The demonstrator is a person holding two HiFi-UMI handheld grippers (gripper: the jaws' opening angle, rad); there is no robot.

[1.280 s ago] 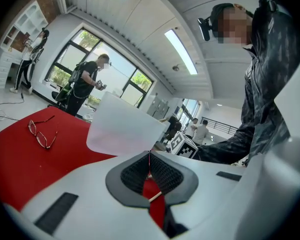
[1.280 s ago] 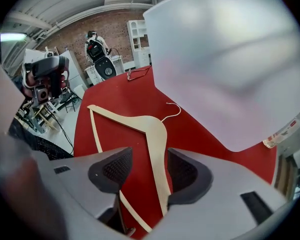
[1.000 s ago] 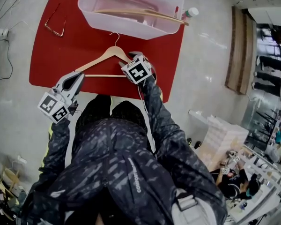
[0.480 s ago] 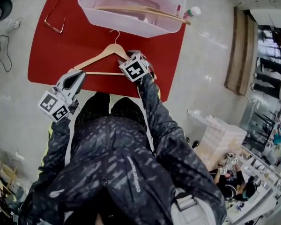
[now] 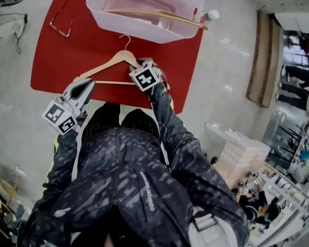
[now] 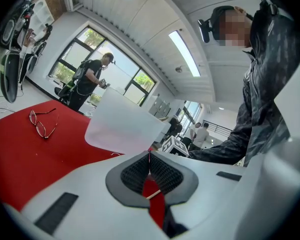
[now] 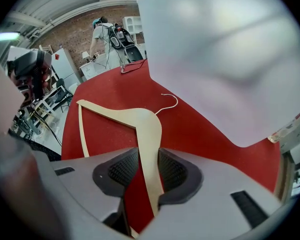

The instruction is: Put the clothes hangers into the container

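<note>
A wooden clothes hanger (image 5: 113, 62) lies flat on the red mat (image 5: 56, 60), just in front of the clear plastic container (image 5: 144, 31). Another wooden hanger (image 5: 154, 14) rests inside the container, with one end over its right rim. My right gripper (image 5: 146, 64) is over the flat hanger's right arm. In the right gripper view that hanger (image 7: 140, 121) runs between the jaws of the right gripper (image 7: 149, 160), which are closing, and a gap still shows at the left pad. My left gripper (image 5: 85, 85) is at the mat's front edge, near the hanger's left tip; the left gripper (image 6: 149, 156) is shut and empty.
A pair of glasses (image 5: 61, 24) lies on the mat's far left. A small bottle (image 5: 209, 15) stands on the floor right of the container. Grey floor surrounds the mat. Other people and shelving stand in the background.
The right gripper has edged slightly forward along the hanger's right arm. The hanger and the left gripper stay about where they were.
</note>
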